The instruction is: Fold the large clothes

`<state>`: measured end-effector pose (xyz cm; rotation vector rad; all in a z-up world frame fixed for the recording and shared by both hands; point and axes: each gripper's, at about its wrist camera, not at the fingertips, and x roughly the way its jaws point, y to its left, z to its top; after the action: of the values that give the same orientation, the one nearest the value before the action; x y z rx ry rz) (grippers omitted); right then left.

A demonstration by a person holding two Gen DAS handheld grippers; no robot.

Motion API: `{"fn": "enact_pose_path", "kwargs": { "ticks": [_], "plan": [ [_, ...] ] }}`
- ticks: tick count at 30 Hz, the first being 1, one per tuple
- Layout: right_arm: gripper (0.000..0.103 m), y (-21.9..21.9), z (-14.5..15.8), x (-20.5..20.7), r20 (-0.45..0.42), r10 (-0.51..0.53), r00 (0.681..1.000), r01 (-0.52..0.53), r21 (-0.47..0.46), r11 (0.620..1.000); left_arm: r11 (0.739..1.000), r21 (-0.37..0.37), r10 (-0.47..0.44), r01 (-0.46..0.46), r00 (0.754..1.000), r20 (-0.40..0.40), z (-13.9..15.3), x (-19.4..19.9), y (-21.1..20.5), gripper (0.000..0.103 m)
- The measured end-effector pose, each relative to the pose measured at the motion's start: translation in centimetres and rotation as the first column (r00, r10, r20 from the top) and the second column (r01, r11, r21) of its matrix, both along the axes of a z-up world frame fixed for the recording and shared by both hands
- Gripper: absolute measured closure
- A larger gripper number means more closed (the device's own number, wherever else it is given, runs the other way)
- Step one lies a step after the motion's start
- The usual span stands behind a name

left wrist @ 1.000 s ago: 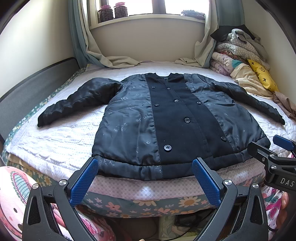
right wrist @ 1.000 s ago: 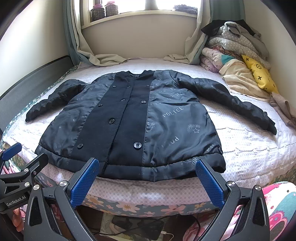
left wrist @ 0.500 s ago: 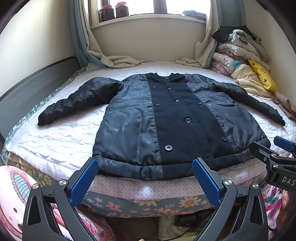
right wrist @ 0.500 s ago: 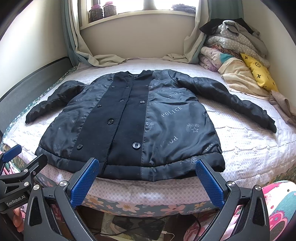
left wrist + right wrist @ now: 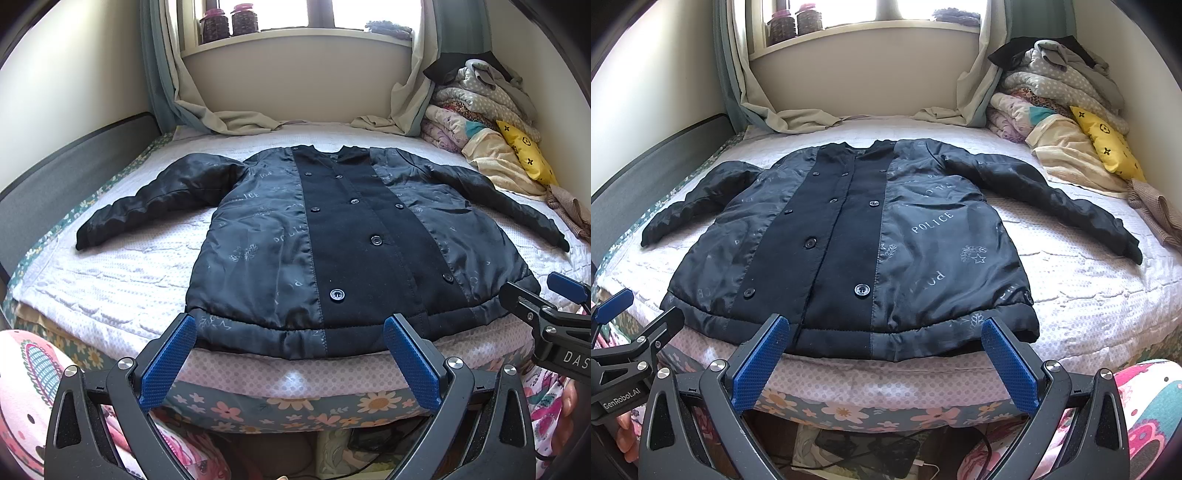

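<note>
The dark coat (image 5: 347, 243) lies flat on the bed (image 5: 122, 280), sleeves spread. Just before its hem, the left tool (image 5: 290, 356) and right tool (image 5: 886, 356) both hover with fingers spread, holding nothing.

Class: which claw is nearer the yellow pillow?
Right. The right claw hangs off the bed's near edge on the yellow pillow's side; the left claw sits farther left.

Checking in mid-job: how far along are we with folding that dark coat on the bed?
Done: the dark padded button-front coat is spread flat, front up, both sleeves out, on the white quilted bed. In hand: nothing; the left gripper and right gripper hover open before the hem, not touching it. Left: every fold, sleeves and body alike.
</note>
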<state>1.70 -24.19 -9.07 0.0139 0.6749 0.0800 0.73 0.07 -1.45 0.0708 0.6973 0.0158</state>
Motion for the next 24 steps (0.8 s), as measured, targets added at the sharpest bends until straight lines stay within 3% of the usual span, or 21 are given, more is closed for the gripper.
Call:
{"fn": "enact_pose_path", "kwargs": {
  "ticks": [16, 24],
  "plan": [
    [0.000, -0.9, 0.2, -0.2, 0.042, -0.008, 0.999, 0.007, 0.020, 1.000, 1.000, 0.002, 0.019, -0.019, 1.000, -0.004, 0.2, 0.1, 0.5, 0.000],
    [0.000, -1.6, 1.3, 0.5, -0.066, -0.016, 0.998, 0.017, 0.013, 1.000, 0.994, 0.005, 0.111, -0.111, 0.994, 0.012, 2.5, 1.4, 2.9, 0.000]
  ]
}}
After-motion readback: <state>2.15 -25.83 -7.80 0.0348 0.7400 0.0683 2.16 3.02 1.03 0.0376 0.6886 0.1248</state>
